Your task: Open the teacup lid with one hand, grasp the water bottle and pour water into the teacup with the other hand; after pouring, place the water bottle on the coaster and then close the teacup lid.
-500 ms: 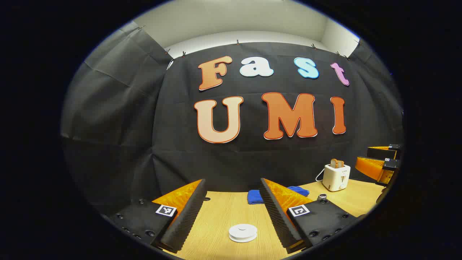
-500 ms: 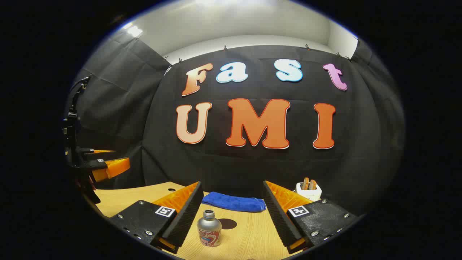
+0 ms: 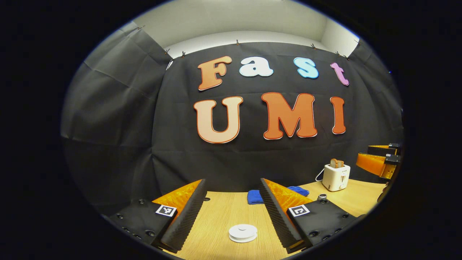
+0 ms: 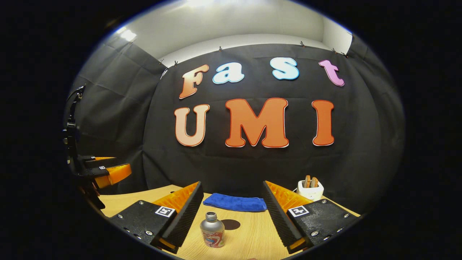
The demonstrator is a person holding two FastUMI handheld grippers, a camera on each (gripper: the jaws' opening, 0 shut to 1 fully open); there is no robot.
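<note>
In the left gripper view, a low white round teacup lid (image 3: pixel 243 232) sits on the wooden table between and just ahead of my left gripper (image 3: pixel 232 180), which is open with nothing in it. The silver cap of the water bottle (image 3: pixel 322 197) peeks over its right finger. In the right gripper view, the small silver water bottle (image 4: pixel 212 230) with a red label stands upright between the fingers of my open right gripper (image 4: pixel 231 182), nearer the left finger and not touched. A dark round coaster (image 4: pixel 231 224) lies just behind the bottle.
A folded blue cloth (image 4: pixel 234 202) lies by the back wall, with a white toaster (image 4: pixel 310 189) holding toast to its right. The left gripper (image 4: pixel 104 169) hangs at the far left of the right gripper view; the right gripper (image 3: pixel 379 162) shows at the far right of the left gripper view.
The right gripper has shifted slightly, so the bottle sits a little further right in its view. The left gripper has stayed still.
</note>
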